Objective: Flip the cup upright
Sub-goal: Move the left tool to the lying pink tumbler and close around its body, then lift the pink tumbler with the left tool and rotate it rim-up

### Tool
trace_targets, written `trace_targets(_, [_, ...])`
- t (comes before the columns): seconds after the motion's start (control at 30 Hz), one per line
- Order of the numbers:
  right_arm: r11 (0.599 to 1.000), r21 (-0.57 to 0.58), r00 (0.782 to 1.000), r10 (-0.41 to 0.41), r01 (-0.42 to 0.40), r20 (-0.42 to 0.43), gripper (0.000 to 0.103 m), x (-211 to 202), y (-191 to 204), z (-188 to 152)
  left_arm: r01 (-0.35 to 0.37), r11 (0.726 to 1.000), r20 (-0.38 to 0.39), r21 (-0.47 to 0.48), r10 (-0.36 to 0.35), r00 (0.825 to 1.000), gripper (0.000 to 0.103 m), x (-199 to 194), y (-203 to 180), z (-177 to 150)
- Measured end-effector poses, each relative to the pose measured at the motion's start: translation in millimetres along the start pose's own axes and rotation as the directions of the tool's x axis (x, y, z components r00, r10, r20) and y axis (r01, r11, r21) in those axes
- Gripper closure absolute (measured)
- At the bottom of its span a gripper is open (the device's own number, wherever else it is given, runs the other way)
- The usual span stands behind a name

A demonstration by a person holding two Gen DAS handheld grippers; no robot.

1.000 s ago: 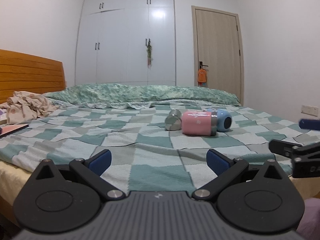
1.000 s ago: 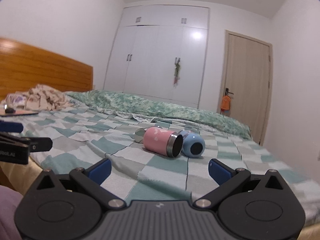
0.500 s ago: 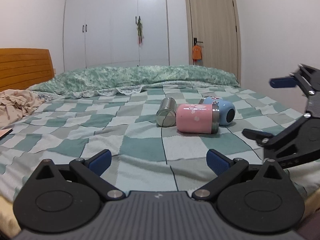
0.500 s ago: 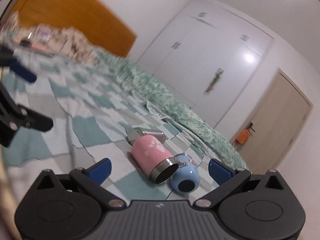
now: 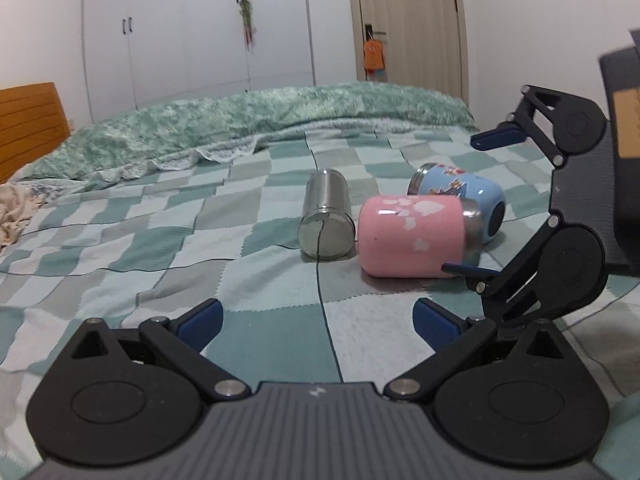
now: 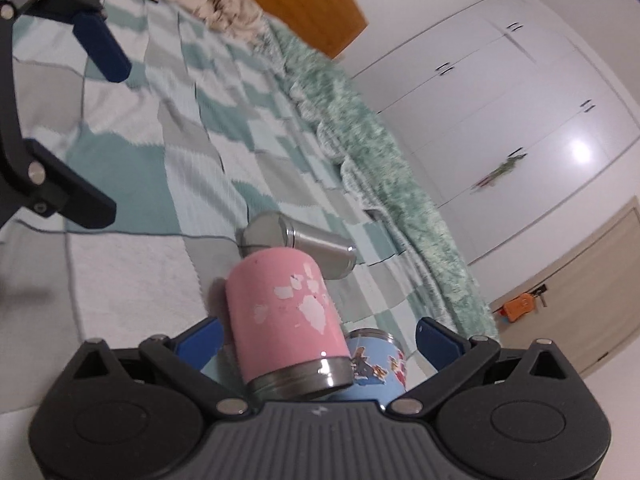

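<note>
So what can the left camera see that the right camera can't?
Only the left wrist view shows the blue cup's dark round end, the steel cup's flat end face on, and the whole door with an orange thing hanging on it.

Only the right wrist view shows the pink cup's steel rim close up, lying between the open jaws of the right gripper.

Both show all three cups lying on their sides on the checked blanket, plus the white wardrobe.

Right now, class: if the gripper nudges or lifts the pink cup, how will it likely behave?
The pink cup lies on its side, so it would probably roll, likely into the blue cup beside it. Its glossy wall may slip between the right gripper pads. Soft checked bedding may damp rolling.
</note>
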State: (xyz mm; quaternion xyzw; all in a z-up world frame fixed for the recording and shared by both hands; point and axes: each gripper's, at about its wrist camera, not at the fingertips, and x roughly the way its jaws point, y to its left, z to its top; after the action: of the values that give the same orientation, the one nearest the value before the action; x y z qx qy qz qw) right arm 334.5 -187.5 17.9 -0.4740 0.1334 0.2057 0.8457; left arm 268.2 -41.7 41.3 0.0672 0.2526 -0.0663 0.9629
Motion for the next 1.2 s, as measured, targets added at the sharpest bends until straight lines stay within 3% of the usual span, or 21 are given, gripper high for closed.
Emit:
trace_targets(0.17, [0.995,-0.045,0.995,0.083,-0.085,-0.057,0.008,41,-3,-1,0.010,1.000,-0.065,0.028,-0.009,0.998,0.000,39,2,2])
trace_targets(0.43, [0.974,-0.038,0.970,0.216,-0.222,-0.110,0.013,89,-8,-7,0.012,0.998,-0.086,0.066,-0.007,0.996,0.000,74,-1,6])
trace_targets(0.57, [0.965,-0.001,0.961,0.261,-0.262,-0.086,0.018,96,-12,-11,0.025,0.998,-0.108,0.061,-0.018,0.994,0.000,81,0,3])
trace_targets(0.83, [0.976,-0.107,0.981,0.192,-0.191,-0.004,0.019,66,3,-15,0.011,0.999,-0.070,0.047,-0.008,0.998,0.000,57,1,10])
trace_targets(1.2, [0.976,-0.153,0.983,0.167,-0.153,0.081,0.019,-19,6,16,-0.016,0.999,-0.002,0.043,0.016,1.000,0.000,-35,10,13])
